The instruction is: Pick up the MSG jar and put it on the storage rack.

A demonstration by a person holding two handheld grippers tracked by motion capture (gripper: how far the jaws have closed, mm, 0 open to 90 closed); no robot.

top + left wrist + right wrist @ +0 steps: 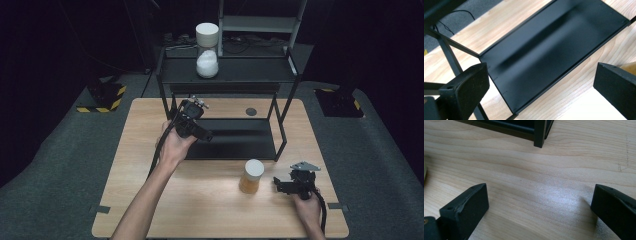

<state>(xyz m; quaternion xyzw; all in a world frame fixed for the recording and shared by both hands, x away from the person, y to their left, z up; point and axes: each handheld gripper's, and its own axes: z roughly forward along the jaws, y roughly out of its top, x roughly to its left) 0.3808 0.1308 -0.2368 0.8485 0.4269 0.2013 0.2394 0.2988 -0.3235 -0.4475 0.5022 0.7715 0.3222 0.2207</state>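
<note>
An amber jar [251, 176] with a white lid stands on the wooden table [210, 210] in front of a black two-level rack [280, 125]. A second jar [207, 50], white-lidded and holding white material, sits on the rack's upper shelf [250, 70]. My left gripper [204, 133] hovers open over the left end of the lower shelf [549, 45], nothing between its jaws. My right gripper [276, 184] rests low on the table just right of the amber jar, open and pointing left. In the right gripper view, bare wood lies between its jaws and a rack leg [540, 132] stands ahead.
The rack's thin black legs and side bars [449, 55] frame the lower shelf. A sliver of the amber jar [630, 67] shows past the left gripper's far jaw. Grey carpet [60, 165] surrounds the table; yellow-black striped bases [102, 97] stand at the back.
</note>
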